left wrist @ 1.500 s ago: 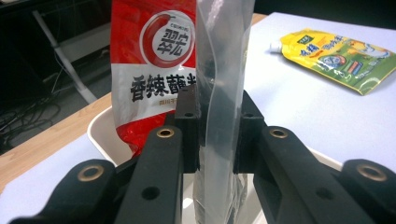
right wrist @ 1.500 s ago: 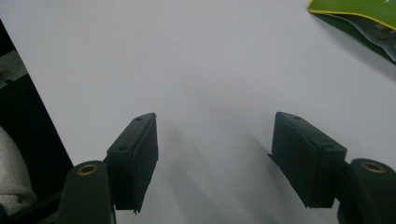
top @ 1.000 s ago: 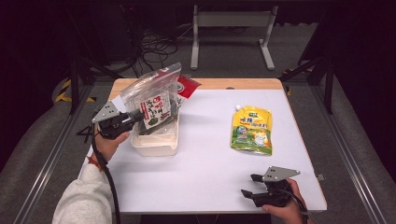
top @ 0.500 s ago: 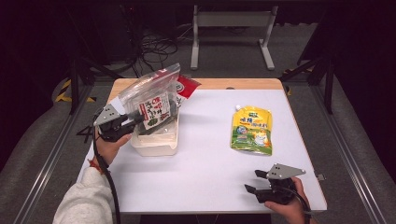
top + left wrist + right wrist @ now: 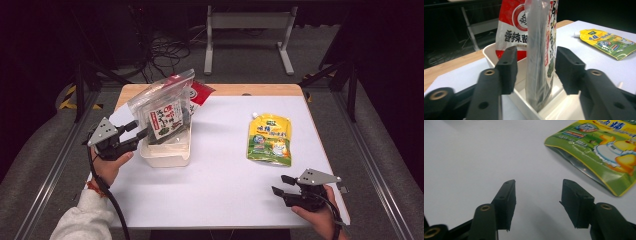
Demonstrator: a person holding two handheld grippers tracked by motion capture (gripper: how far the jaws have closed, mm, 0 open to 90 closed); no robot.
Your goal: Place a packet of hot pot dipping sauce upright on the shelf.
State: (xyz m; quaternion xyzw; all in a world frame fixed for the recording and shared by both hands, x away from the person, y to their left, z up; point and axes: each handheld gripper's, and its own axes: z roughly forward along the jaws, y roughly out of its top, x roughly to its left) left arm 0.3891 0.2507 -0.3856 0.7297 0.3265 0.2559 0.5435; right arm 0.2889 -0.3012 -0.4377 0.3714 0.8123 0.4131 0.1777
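My left gripper (image 5: 134, 133) has just opened its fingers off the seaweed bag (image 5: 165, 112), which now stands free in the tub (image 5: 165, 156). My right gripper (image 5: 281, 185), fingers half open and just narrowed on nothing, hovers near the yellow pouch (image 5: 269, 139) on the tabletop (image 5: 220, 190).

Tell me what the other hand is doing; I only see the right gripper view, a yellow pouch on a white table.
Observer: The left gripper is at a clear seaweed bag standing in a white tub.
Operator: Is it squeezing the bag?
Observer: No; its jaws have just been opening and stand clear on both sides.
Operator: Anything else in the tub?
Observer: A red packet stands behind the bag.
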